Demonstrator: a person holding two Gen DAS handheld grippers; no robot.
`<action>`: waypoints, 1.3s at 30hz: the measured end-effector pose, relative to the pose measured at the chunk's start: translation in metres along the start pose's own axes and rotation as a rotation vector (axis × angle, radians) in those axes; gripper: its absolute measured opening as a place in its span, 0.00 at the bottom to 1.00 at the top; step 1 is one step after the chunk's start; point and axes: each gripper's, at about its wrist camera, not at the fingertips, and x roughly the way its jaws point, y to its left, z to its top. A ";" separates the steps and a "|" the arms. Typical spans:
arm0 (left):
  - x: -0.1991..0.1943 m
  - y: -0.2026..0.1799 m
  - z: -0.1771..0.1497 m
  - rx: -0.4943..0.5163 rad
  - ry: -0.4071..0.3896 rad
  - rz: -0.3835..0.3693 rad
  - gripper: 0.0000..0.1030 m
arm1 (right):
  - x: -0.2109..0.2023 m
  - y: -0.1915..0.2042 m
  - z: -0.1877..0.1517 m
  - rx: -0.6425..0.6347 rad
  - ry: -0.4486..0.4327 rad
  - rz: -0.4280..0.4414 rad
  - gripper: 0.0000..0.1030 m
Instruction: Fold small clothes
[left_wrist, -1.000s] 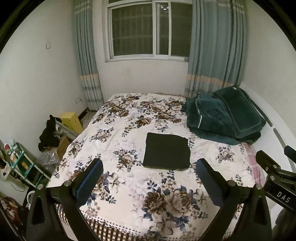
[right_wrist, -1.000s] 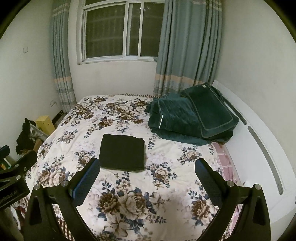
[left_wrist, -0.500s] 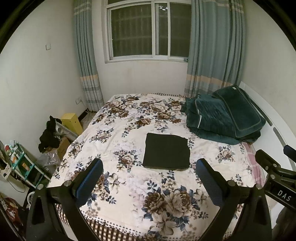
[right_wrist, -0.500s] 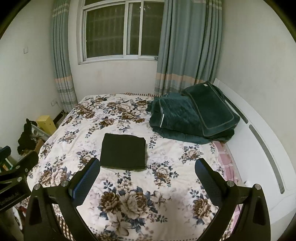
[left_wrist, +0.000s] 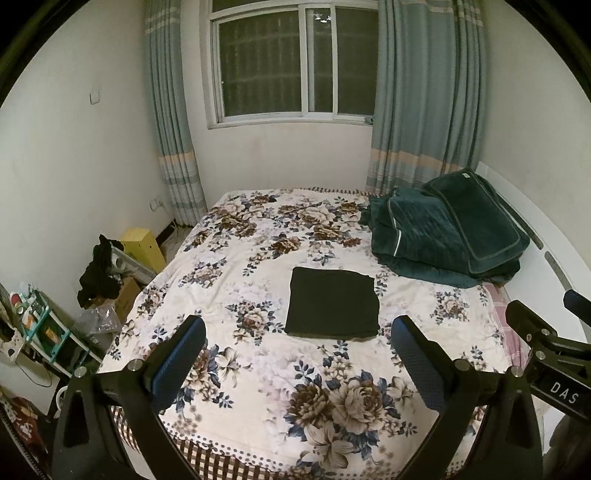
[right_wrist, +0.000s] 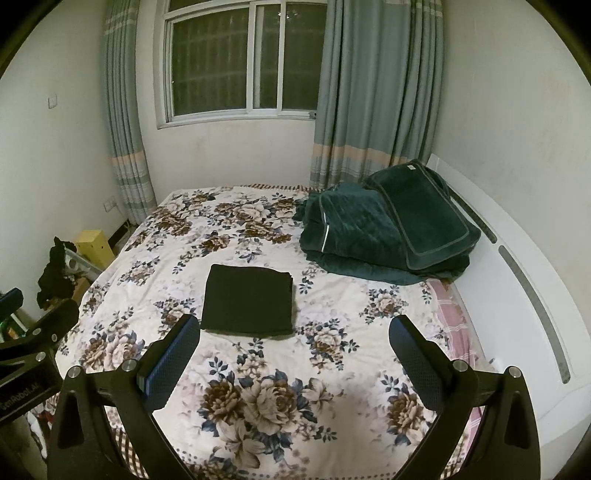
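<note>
Both tongs released, jaws spread wide, gripping nothing. Left gripper (left_wrist: 297, 349) held level above the near edge of the floral bedspread (left_wrist: 258, 280), fingers aimed toward 12 o'clock at the window (left_wrist: 291, 62). Right gripper (right_wrist: 293, 347) posed the same way, alongside and just to the right; seen from the left wrist camera at 4 o'clock, with "DAS" legible on its body. From the right wrist camera, left gripper's body visible at 8 o'clock, with partly readable white lettering, seemingly "GenRobot.AI". Folded black garment (left_wrist: 332, 302) lying flat as a neat square mid-bed, just beyond the fingertips, touched by neither tool. At 2 o'clock of it, well apart, folded dark green quilt (left_wrist: 447, 232) stacked against the white headboard (right_wrist: 517, 280).
</note>
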 end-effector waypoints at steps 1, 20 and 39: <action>-0.001 0.000 0.001 0.003 -0.001 -0.002 1.00 | 0.000 0.000 0.000 0.001 0.000 0.002 1.00; -0.002 -0.004 -0.001 0.007 -0.001 0.002 1.00 | -0.007 0.006 -0.003 0.008 -0.001 -0.002 1.00; -0.001 -0.002 -0.001 0.011 -0.008 0.002 1.00 | -0.009 0.004 -0.007 0.019 0.001 -0.010 1.00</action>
